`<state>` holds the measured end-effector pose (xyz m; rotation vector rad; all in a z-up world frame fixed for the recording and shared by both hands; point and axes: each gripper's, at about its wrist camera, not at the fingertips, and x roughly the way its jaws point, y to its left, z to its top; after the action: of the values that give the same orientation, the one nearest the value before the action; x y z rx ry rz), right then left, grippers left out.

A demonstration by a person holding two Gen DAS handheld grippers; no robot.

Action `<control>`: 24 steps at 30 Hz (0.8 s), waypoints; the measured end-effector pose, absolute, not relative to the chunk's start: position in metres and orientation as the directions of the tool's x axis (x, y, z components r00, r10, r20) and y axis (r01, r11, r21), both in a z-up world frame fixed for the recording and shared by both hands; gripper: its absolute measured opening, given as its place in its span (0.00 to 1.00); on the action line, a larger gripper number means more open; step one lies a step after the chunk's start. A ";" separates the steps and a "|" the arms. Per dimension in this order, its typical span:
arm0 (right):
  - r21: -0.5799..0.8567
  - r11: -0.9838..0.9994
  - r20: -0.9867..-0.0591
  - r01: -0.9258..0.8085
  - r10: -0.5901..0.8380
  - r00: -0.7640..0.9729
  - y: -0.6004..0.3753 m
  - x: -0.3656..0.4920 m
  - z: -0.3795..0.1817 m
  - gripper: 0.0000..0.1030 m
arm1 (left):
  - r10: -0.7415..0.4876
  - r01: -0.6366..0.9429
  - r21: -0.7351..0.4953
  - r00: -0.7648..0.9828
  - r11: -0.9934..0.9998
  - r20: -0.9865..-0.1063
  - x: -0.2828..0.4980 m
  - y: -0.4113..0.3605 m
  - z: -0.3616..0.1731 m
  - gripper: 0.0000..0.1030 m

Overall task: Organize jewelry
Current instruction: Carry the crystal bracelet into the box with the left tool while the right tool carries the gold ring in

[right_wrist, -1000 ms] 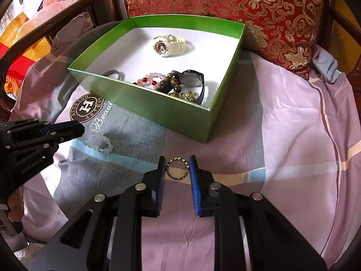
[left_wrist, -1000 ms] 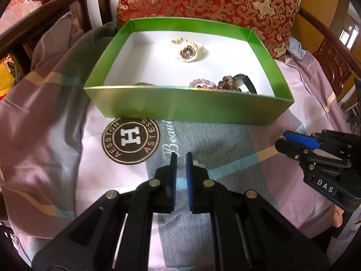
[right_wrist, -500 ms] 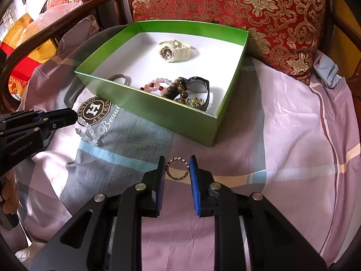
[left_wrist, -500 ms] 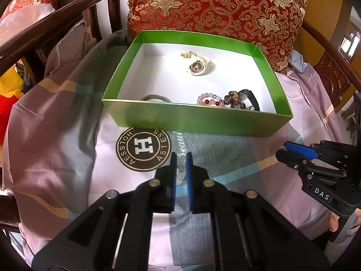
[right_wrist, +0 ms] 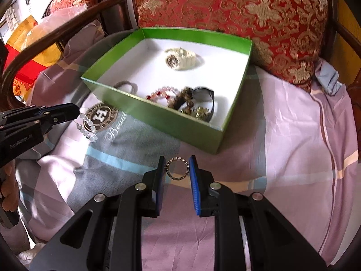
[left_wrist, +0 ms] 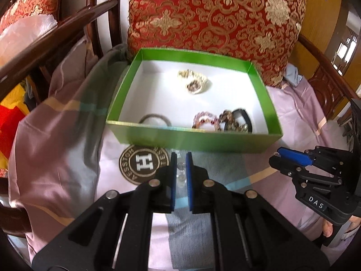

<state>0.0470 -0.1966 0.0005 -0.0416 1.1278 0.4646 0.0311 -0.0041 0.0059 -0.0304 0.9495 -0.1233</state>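
- Jewelry is lying mostly inside the shallow green cardboard box with a white floor (right_wrist: 155,116): a cream wristwatch (right_wrist: 179,58) toward the back, a grey hair tie (right_wrist: 126,85), a pink and red bead bracelet (right_wrist: 159,94) and a black band (right_wrist: 206,94) at the front.
- Left gripper (left_wrist: 181,169) is pinching a clear bead bracelet (right_wrist: 88,127) between nearly closed fingers; the beads are dangling above the patchwork pink and grey quilt (right_wrist: 282,135).
- Right gripper (right_wrist: 176,169) is clamping a small patterned metal ring (right_wrist: 176,167), apparently held upright.
- Red and gold brocade cushion (left_wrist: 216,20) is standing behind the box.
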 end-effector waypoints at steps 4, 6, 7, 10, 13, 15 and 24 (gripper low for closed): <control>0.196 0.903 -0.859 -0.383 0.346 0.377 -0.195 0.054 0.017 0.21 | -0.117 0.094 -0.075 0.611 0.993 -0.783 0.041 -0.002 0.023 0.07; 0.194 0.901 -0.846 -0.388 0.354 0.398 -0.196 0.057 0.028 0.21 | -0.118 0.097 -0.073 0.625 0.993 -0.772 0.044 -0.002 0.031 0.07; 0.192 0.901 -0.841 -0.390 0.355 0.408 -0.196 0.058 0.033 0.21 | -0.119 0.099 -0.073 0.632 0.992 -0.766 0.046 -0.002 0.035 0.07; 0.180 0.901 -0.826 -0.395 0.357 0.436 -0.196 0.063 0.045 0.21 | -0.128 0.110 -0.075 0.641 0.991 -0.757 0.055 -0.003 0.043 0.07; 0.171 0.897 -0.814 -0.407 0.361 0.455 -0.191 0.072 0.056 0.21 | -0.132 0.115 -0.075 0.651 0.991 -0.748 0.064 -0.003 0.051 0.07; 0.158 0.898 -0.806 -0.411 0.358 0.471 -0.188 0.078 0.063 0.21 | -0.142 0.121 -0.083 0.661 0.989 -0.737 0.073 -0.003 0.058 0.07; 0.197 0.904 -0.771 -0.379 0.382 0.510 -0.185 0.114 0.076 0.21 | -0.173 0.138 -0.109 0.668 0.984 -0.724 0.122 -0.007 0.066 0.07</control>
<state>0.1145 -0.1855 0.0758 0.0035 0.9284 0.4582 0.1220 -0.0068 0.0656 -0.0459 0.8209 -0.1756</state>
